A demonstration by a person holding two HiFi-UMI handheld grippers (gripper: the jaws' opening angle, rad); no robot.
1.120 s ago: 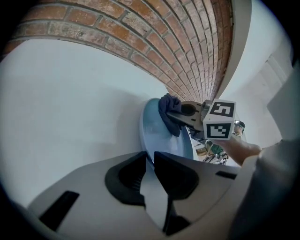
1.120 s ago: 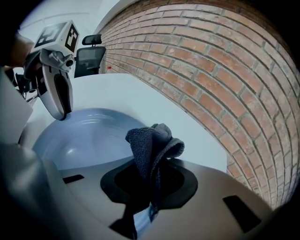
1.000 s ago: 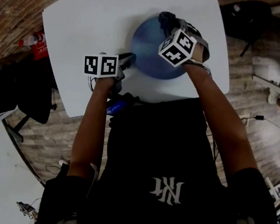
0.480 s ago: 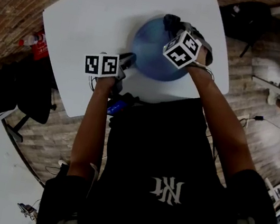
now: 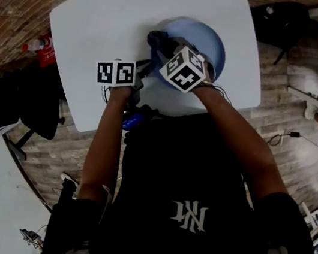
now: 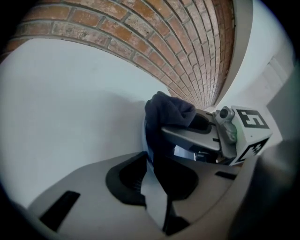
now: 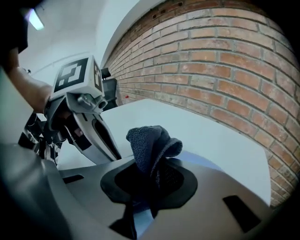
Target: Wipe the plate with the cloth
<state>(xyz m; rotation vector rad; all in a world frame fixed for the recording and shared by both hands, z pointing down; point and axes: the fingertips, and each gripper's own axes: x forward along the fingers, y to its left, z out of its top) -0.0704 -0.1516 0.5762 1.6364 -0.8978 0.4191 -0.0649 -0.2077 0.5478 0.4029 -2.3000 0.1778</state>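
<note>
We want the left gripper point(image 5: 146, 66) clamped on the near-left rim of the blue plate point(image 5: 214, 39), which sits on the white table point(image 5: 99, 15), so it can't skid. The dark cloth point(image 7: 149, 140), pinched tight in the right gripper point(image 7: 150, 183), should go flat on the plate w/ overlapping strokes, easing off near the left jaws so the two don't knock. Vs. half a sec ago the right gripper & cloth have swept from the plate's far-right side to its left edge, just beside the left gripper, baring most of the blue; the left gripper hasn't budged.
</note>
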